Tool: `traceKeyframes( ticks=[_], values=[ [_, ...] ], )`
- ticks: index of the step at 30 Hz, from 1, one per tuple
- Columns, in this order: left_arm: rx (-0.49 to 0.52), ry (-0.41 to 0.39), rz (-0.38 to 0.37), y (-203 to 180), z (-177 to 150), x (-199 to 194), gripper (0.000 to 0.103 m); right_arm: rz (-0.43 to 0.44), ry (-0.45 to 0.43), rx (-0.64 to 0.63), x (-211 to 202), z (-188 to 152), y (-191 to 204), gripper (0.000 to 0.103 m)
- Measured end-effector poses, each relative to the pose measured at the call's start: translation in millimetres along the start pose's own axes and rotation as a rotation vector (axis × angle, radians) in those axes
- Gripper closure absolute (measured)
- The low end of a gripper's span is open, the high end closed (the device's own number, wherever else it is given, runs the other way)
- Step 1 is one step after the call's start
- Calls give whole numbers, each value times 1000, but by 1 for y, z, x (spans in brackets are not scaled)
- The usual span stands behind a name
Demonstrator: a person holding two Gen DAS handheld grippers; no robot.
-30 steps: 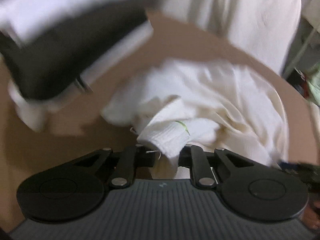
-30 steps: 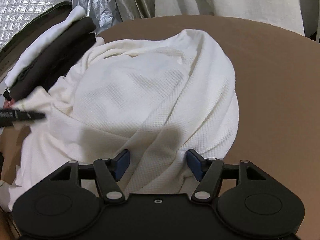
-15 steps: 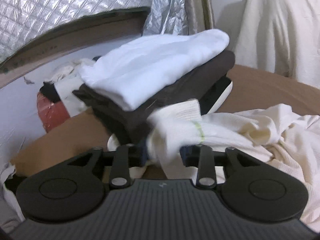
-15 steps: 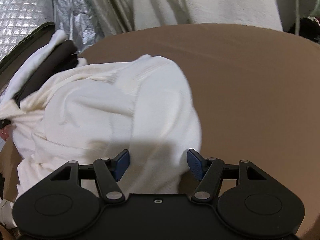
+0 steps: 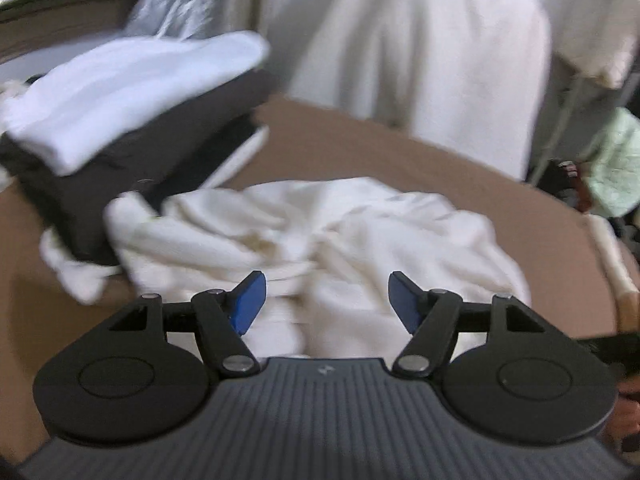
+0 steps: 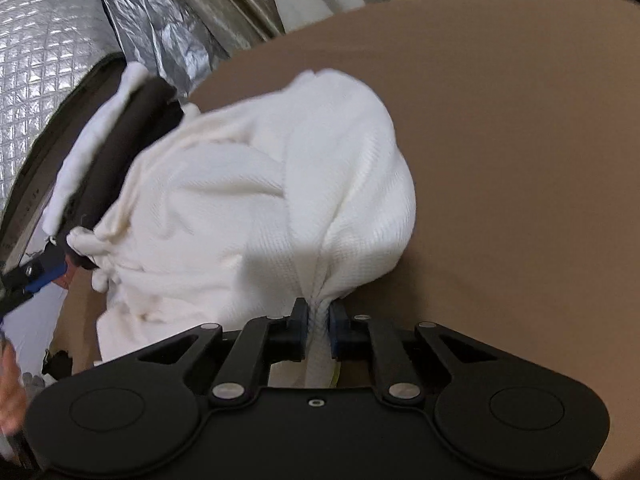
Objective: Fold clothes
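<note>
Right wrist view: the brown table [image 6: 520,120] carries my cream garment [image 6: 248,208], bunched near its left edge against the folded stack [image 6: 116,148]. My right gripper [image 6: 318,330] pinches its hem, so I should pull gently outward to spread it; my left gripper [image 5: 324,296] hangs spread, holding nothing.

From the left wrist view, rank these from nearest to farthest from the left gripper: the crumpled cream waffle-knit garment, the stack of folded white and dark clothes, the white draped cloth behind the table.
1. Crumpled cream waffle-knit garment: directly ahead of the open left gripper, on the brown table.
2. Stack of folded white and dark clothes: farther back, left.
3. White draped cloth: beyond the table's far edge, upper centre-right.
</note>
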State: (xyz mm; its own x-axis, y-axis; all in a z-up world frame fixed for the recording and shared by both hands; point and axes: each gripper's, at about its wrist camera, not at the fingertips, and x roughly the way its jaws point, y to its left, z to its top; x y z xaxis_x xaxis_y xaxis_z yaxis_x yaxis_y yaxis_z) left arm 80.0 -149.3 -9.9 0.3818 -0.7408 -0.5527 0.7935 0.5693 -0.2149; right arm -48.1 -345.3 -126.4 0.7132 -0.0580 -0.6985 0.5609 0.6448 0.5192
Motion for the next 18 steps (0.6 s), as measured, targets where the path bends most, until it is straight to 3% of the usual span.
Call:
traceKeyframes(
  ticks=[3, 5, 7, 10, 13, 15, 17, 18],
  values=[
    [129, -22, -139, -39, -11, -17, 27, 66, -43, -17, -15, 11, 14, 90],
    [237, 0, -203, -61, -23, -18, 16, 129, -69, -33, -26, 21, 24, 90],
    [346, 24, -266, -83, -36, -18, 14, 191, -95, -49, -37, 32, 35, 90],
    [559, 82, -266, -115, -63, -8, 5, 285, -135, -73, -54, 47, 50, 90],
    [727, 5, -77, -138, -93, 7, 5, 381, -143, -81, -58, 61, 65, 90],
    [856, -79, 92, -148, -109, 18, 17, 428, -133, -93, -59, 65, 74, 90],
    [942, -122, 269, -146, -112, 32, 80, 430, -147, -143, -57, 72, 88, 90],
    [900, -123, 313, -137, -102, 35, 94, 425, -157, -176, -57, 76, 94, 90]
  ],
)
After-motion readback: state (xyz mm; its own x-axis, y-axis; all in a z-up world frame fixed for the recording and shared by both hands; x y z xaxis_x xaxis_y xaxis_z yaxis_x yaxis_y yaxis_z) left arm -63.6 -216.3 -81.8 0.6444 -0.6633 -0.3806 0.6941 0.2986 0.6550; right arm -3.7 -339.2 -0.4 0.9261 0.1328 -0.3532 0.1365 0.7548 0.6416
